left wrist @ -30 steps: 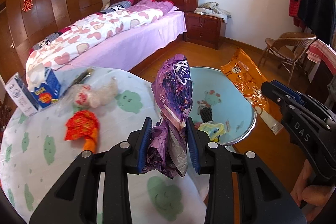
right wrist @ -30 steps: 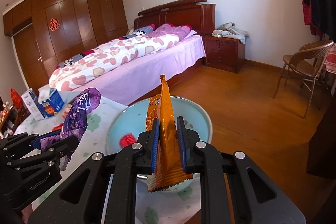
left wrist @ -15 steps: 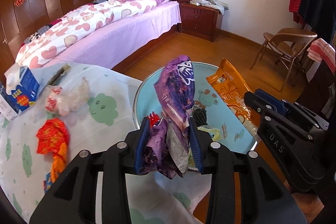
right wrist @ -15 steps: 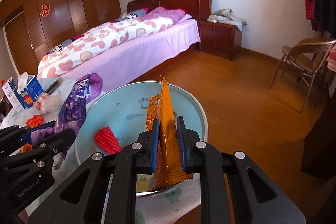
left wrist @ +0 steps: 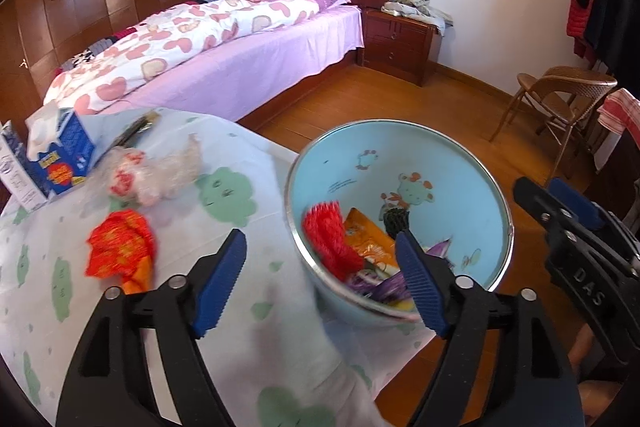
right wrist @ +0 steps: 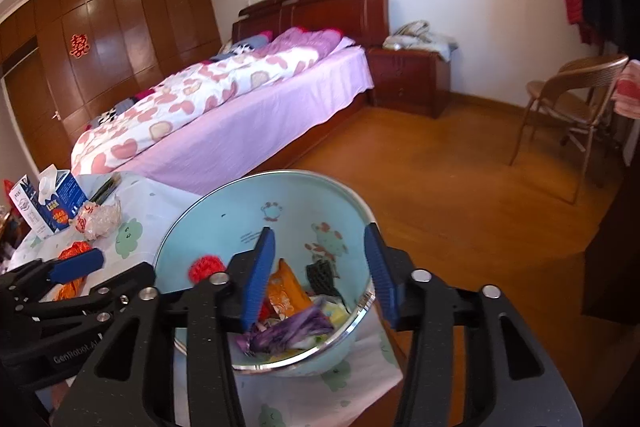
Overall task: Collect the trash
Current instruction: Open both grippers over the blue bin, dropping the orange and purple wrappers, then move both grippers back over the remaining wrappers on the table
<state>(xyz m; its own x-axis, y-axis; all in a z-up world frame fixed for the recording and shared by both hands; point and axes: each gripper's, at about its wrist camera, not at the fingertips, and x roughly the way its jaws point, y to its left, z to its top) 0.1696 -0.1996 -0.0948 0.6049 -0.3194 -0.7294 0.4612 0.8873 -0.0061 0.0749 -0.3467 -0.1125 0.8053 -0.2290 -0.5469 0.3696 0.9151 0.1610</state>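
Both my grippers have just been opening and hold nothing. My left gripper gapes wide over the near left rim of the blue basin; my right gripper stands half open above it. The purple wrapper and orange wrapper lie inside, just beyond my right gripper. I judge a low sweep could tip the basin off the table's near edge. Farther left, a red wrapper and clear bag wait.

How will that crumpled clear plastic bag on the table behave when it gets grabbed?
The crumpled clear plastic bag looks thin and wrinkled, so it is probably floppy and will squash flat under a pinch. It likely weighs very little. Its glossy film may slip, so a deep bite on a bunched fold seems safest.
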